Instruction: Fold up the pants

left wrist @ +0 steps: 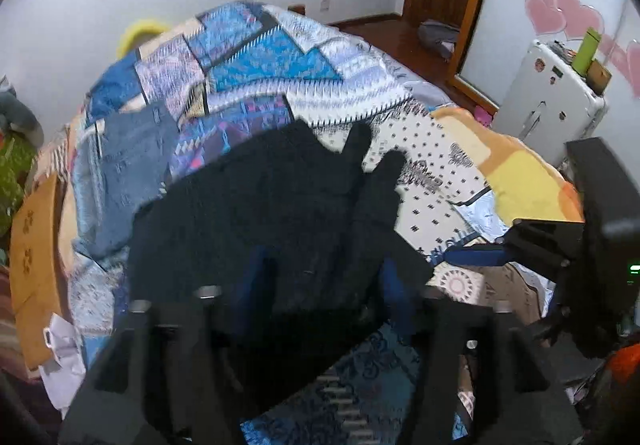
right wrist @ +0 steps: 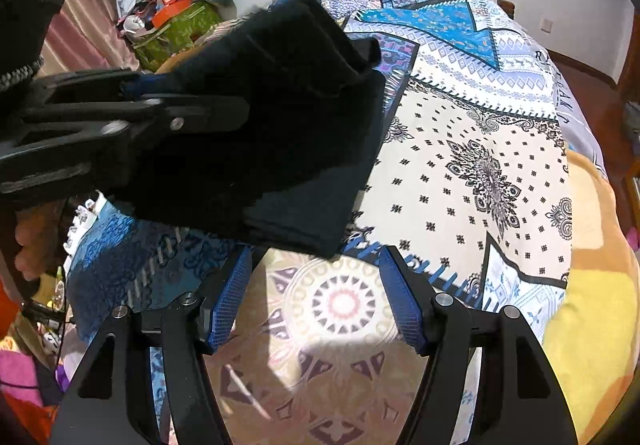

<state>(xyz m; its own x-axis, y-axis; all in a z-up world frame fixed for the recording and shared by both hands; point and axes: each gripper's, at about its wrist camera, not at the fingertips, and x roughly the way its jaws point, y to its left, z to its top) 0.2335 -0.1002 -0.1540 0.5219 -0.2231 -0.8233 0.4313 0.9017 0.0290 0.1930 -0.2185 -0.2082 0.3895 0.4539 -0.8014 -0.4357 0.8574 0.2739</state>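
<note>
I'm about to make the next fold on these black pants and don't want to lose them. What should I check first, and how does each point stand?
1. Left gripper in the black pants: ok, fabric hides its fingertips.
2. Left jaws fully shut on the cloth: cannot tell.
3. Right gripper free: ok, open, nothing between its fingers.
4. Folded pants edges aligned: cannot tell.
5. Bedspread beside the pants free of other items: ok.

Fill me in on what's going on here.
A person is folding black pants over a patchwork bedspread with two handheld grippers. The left gripper holds the folded pants lifted above the bed. The right gripper is open and empty, hovering just below the bundle. Blue jeans lie farther back.
</note>
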